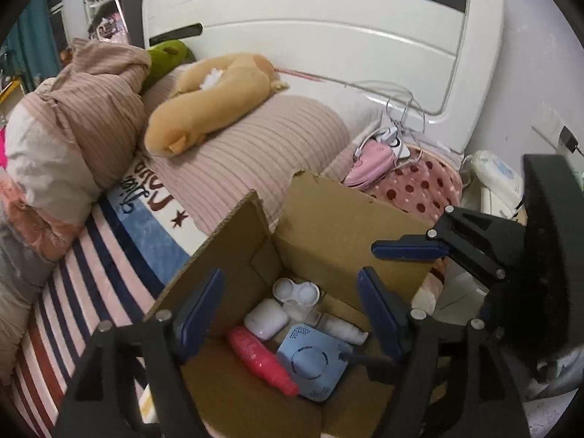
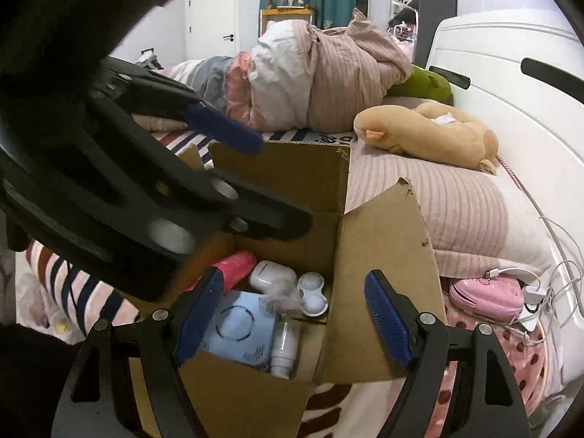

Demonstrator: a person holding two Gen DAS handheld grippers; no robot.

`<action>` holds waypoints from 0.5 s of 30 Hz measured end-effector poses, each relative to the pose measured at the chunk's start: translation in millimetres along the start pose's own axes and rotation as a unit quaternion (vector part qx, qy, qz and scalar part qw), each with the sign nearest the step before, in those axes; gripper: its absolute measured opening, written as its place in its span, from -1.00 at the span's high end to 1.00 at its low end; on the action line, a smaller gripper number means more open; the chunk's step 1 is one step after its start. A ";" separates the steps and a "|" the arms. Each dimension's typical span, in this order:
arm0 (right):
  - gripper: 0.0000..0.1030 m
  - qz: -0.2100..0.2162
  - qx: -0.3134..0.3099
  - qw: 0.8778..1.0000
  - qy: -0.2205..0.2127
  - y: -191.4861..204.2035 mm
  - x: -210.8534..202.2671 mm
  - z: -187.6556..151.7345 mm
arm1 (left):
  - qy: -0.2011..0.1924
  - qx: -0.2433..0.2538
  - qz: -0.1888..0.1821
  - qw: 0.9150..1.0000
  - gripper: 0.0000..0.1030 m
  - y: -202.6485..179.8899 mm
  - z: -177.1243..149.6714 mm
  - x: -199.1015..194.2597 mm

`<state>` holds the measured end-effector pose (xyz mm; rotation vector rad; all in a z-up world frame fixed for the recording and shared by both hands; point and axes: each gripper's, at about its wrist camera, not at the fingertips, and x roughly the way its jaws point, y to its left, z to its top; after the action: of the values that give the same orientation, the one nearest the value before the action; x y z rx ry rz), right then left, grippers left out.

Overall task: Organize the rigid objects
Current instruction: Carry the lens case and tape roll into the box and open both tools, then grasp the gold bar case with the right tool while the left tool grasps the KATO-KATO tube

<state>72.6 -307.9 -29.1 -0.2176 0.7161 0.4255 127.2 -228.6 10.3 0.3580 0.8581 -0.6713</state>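
An open cardboard box (image 1: 328, 230) (image 2: 383, 255) stands on the bed. In it lie a pink bottle (image 1: 261, 359) (image 2: 235, 264), a light blue device (image 1: 314, 359) (image 2: 237, 328), a white case (image 1: 264, 317) (image 2: 272, 275), a white contact lens case (image 1: 295, 290) (image 2: 312, 292) and a small white bottle (image 1: 343, 328) (image 2: 284, 346). My left gripper (image 1: 292, 314) is open and empty above the box; it also shows at the left of the right wrist view (image 2: 233, 179). My right gripper (image 2: 295, 321) is open and empty over the box; one of its fingers (image 1: 408, 250) shows by the box's right flap.
The box sits on a striped blanket (image 1: 91, 292). A tan plush toy (image 1: 211, 102) (image 2: 430, 135) lies on a ribbed pink pillow (image 1: 262, 153). A pink pouch (image 1: 368, 162) (image 2: 485, 295) and white chargers with cables (image 1: 398, 135) lie by the white headboard (image 1: 310, 36). Bundled bedding (image 2: 321, 73) is piled behind.
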 end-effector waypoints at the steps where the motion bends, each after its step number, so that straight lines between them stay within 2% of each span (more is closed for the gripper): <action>1: -0.50 0.003 0.003 1.000 -0.002 1.1 -2.4 -0.2 | -0.006 -0.004 0.003 1.000 -0.40 2.9 -1.9 -7.3; 4: -0.50 0.025 0.017 0.999 -0.027 8.3 -18.5 0.5 | -0.032 -0.029 0.032 0.999 -0.41 14.0 -13.2 -41.1; 6: -0.50 0.067 0.021 0.996 -0.051 18.4 -33.9 2.9 | -0.049 -0.052 0.057 0.996 -0.42 27.5 -25.8 -66.3; 8: -0.50 0.090 0.021 0.993 -0.068 29.9 -42.1 7.8 | -0.063 -0.072 0.073 0.993 -0.43 42.1 -39.6 -85.9; 12: -0.50 0.134 -0.011 0.987 -0.091 74.8 -51.8 23.3 | -0.065 -0.096 0.091 0.989 -0.43 73.9 -78.3 -109.0; 15: -0.50 0.168 -0.038 0.981 -0.089 113.2 -45.9 33.6 | -0.067 -0.111 0.105 0.986 -0.43 98.3 -111.7 -116.8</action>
<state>10.6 -209.4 21.1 -0.1272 0.5610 0.7846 74.3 -49.0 36.7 0.1958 0.7467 -0.3946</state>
